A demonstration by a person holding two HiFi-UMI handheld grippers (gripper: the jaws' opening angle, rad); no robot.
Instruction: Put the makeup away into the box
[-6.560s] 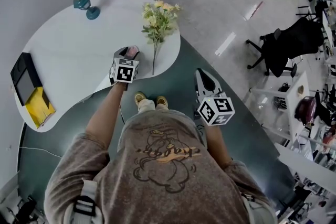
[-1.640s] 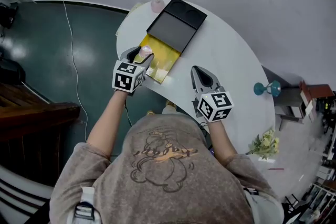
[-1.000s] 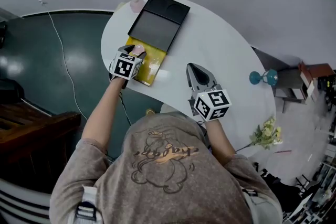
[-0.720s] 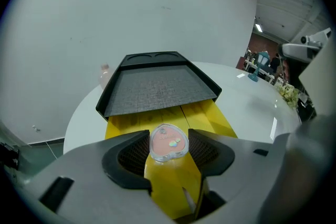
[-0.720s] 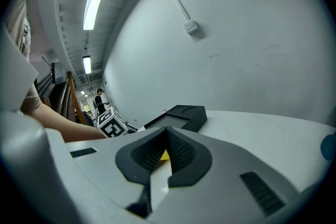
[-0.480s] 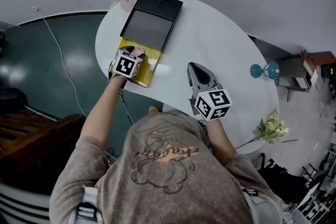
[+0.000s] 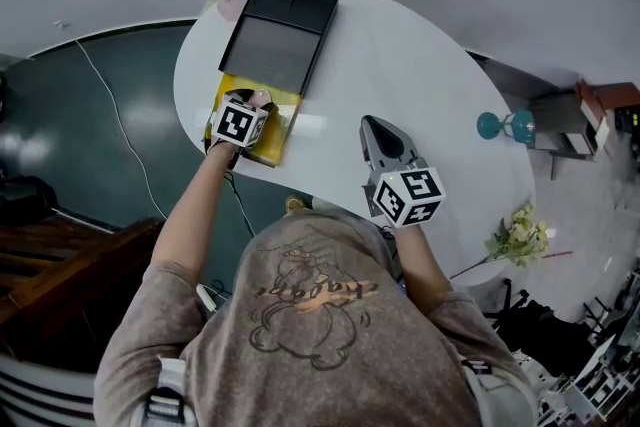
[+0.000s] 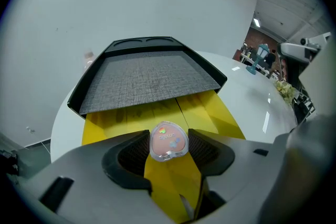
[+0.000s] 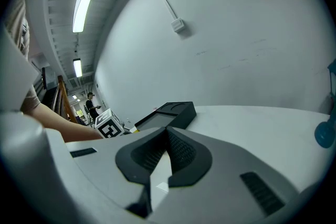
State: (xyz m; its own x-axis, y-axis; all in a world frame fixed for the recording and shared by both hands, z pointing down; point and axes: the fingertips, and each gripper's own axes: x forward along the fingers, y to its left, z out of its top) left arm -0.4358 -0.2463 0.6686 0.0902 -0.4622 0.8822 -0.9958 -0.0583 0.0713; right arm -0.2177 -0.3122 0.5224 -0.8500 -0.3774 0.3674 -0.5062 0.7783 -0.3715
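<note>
A pink heart-shaped makeup compact sits clamped between the jaws of my left gripper, which is shut on it. The gripper points steeply down and hangs over the yellow inner part of the open box. The box's black part with its grey-lined panel lies just beyond, at the table's left end. My right gripper hovers over the middle of the white table, right of the box; its jaws are shut with nothing between them. From there the black box shows ahead and to the left.
A small pink round item lies at the far left corner beside the box. A teal goblet-shaped ornament stands at the table's right side, with a bunch of yellow flowers near the right front edge. The table's front edge runs close to the box.
My left gripper has come down with the compact from the box's near edge to over its yellow part. The right gripper has drifted slightly and stays shut.
</note>
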